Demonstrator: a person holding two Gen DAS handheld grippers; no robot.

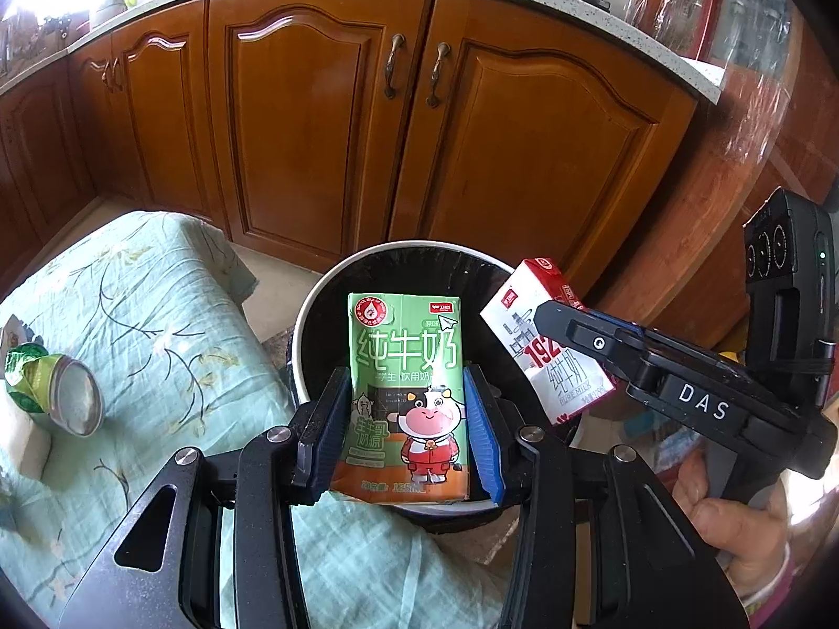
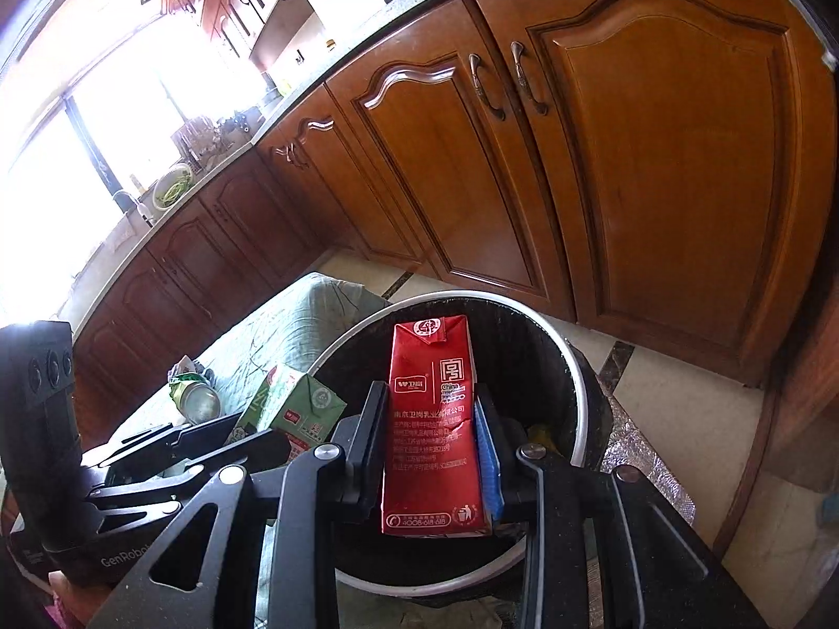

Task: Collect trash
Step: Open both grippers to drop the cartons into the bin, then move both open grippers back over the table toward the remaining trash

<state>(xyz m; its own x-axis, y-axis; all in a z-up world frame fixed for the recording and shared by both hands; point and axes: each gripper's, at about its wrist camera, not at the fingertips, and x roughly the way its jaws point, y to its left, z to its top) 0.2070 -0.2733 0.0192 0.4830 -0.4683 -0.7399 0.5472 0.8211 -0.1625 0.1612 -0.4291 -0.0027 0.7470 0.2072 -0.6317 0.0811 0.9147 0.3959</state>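
Note:
My left gripper (image 1: 406, 403) is shut on a green milk carton (image 1: 406, 393) and holds it upright over the black-lined trash bin (image 1: 320, 293). My right gripper (image 2: 432, 451) is shut on a red and white milk carton (image 2: 432, 435), also over the bin (image 2: 571, 367). In the left wrist view the right gripper (image 1: 556, 322) comes in from the right with its carton (image 1: 529, 314) above the bin's right rim. In the right wrist view the left gripper (image 2: 251, 432) and green carton (image 2: 293, 406) show at the left.
A crushed green can (image 1: 57, 388) lies on the green floral cloth (image 1: 157, 314) left of the bin; it also shows in the right wrist view (image 2: 196, 398). Wooden cabinet doors (image 1: 314, 120) stand close behind the bin. Tiled floor (image 2: 676, 398) lies to the right.

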